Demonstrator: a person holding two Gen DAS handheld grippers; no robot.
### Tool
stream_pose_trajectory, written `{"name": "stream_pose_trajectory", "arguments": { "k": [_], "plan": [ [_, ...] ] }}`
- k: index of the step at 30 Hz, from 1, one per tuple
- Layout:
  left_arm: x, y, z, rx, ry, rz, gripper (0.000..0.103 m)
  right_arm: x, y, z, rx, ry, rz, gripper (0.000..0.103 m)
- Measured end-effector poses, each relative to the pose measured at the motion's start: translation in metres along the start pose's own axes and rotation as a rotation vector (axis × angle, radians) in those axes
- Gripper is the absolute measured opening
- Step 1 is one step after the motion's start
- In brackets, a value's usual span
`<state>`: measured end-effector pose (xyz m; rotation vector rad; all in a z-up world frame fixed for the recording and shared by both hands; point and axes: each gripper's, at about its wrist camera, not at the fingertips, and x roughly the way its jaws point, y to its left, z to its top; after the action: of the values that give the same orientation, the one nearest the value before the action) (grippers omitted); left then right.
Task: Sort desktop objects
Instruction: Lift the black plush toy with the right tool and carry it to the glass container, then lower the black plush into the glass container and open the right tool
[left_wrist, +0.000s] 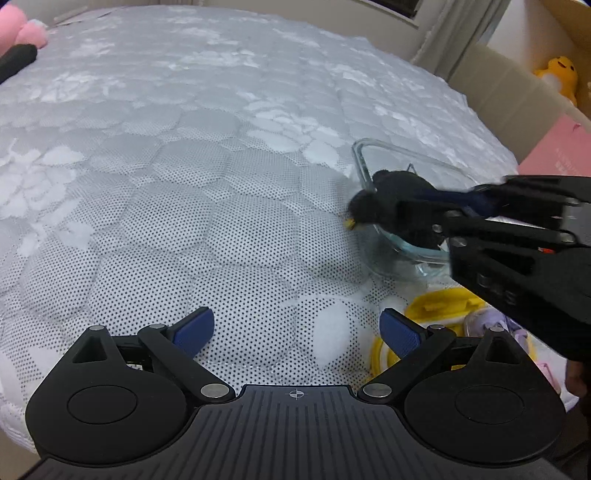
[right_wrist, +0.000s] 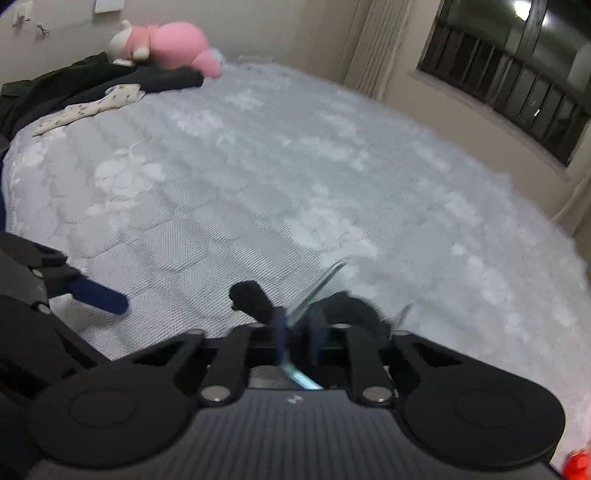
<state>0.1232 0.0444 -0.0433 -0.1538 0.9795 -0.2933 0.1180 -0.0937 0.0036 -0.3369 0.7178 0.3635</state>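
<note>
A black plush bird (left_wrist: 391, 199) with a yellow beak hangs over the rim of a clear glass container (left_wrist: 369, 162) on the grey mattress. My right gripper (left_wrist: 472, 201) is shut on the bird's rear part, over the container. In the right wrist view the bird (right_wrist: 255, 299) sticks out ahead of the narrowed blue fingers (right_wrist: 281, 332), with the glass rim (right_wrist: 325, 280) beside it. My left gripper (left_wrist: 297, 330) is open and empty, low over the mattress, left of the container.
A yellow lid (left_wrist: 443, 306) and a purple-patterned item (left_wrist: 491, 321) lie near the mattress edge, right of my left gripper. A cardboard box (left_wrist: 517, 85) with a yellow plush (left_wrist: 559, 74) stands at right. A pink plush (right_wrist: 166, 44) and dark clothing (right_wrist: 85, 88) lie far back.
</note>
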Motion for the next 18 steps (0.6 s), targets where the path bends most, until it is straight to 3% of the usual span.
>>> {"name": "stream_pose_trajectory", "arguments": {
  "k": [4,9,13,15,16,17,18],
  "plan": [
    [0.004,-0.009,-0.002,0.048,0.004,0.017,0.099,0.012,-0.008,0.001,0.035,0.029,-0.015,0.0],
    [0.012,-0.015,-0.005,0.096,0.014,0.046,0.1,0.014,-0.038,0.001,0.225,0.094,0.076,0.0],
    [0.014,-0.015,-0.005,0.106,0.019,0.061,0.1,0.009,-0.047,-0.001,0.335,0.088,0.059,0.0],
    [0.014,-0.014,-0.005,0.11,0.015,0.07,0.1,-0.001,-0.046,0.005,0.274,0.036,-0.016,0.027],
    [0.015,-0.014,-0.005,0.109,0.015,0.069,0.1,-0.008,-0.043,0.008,0.202,0.011,-0.067,0.053],
    [0.015,-0.013,-0.004,0.109,0.016,0.068,0.1,-0.011,-0.042,0.011,0.148,-0.003,-0.099,0.063],
    [0.016,-0.013,-0.004,0.107,0.015,0.066,0.1,-0.014,-0.041,0.015,0.097,-0.017,-0.129,0.061]
  ]
}}
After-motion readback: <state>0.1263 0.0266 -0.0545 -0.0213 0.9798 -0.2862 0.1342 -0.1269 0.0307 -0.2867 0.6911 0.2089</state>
